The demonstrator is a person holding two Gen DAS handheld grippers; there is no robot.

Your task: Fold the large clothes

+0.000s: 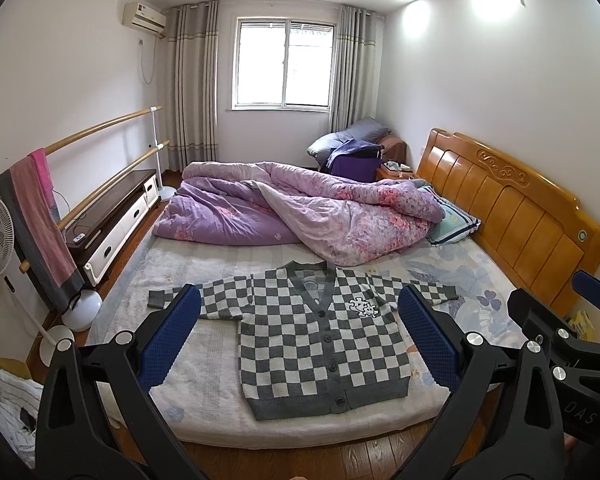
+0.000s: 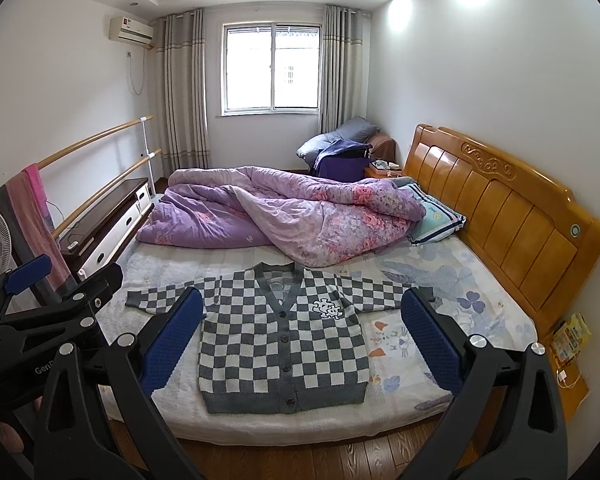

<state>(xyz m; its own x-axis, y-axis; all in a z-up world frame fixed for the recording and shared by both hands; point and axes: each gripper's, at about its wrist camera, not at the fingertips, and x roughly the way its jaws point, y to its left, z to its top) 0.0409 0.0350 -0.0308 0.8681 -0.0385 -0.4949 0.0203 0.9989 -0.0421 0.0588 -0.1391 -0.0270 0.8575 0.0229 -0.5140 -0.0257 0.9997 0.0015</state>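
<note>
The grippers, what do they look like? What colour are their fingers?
Each gripper, the left gripper and the right gripper, has black plastic arms with triangle-shaped cutouts and shiny silver bolts. The fingers wear dark blue, bumpy-textured pads. White letters are printed on the black bodies, only partly readable. No cables or sleeves show.

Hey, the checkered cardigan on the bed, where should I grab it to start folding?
Take the cardigan at its two sleeve cuffs, one with the left gripper, the other with the right gripper, coming down from above. It lies flat, buttoned, sleeves spread, so the cuffs are free edges.
</note>
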